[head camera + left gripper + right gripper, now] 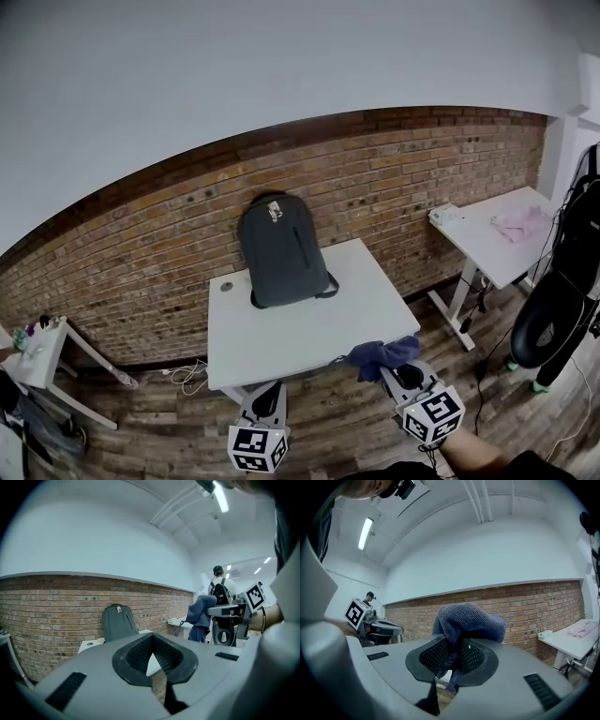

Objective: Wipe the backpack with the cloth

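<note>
A dark grey backpack (pixel 281 248) stands upright on the white table (pixel 309 337), leaning against the brick wall. The left gripper view shows the backpack (pixel 118 620) straight ahead, some way off. My right gripper (pixel 388 368) hovers off the table's front right corner, shut on a blue cloth (pixel 382 353) that bunches over its jaws (pixel 468 623). That cloth hides the backpack in the right gripper view. My left gripper (pixel 267 396) hangs in front of the table's near edge, jaws together with nothing held (pixel 151 654). Both grippers are well short of the backpack.
A second white table (pixel 497 239) at the right carries a pink cloth (pixel 520 223). Dark bags and a black ring-shaped object (pixel 548 319) stand at the far right. A small side table (pixel 42 352) is at the left. Cables (pixel 187 375) lie on the wooden floor.
</note>
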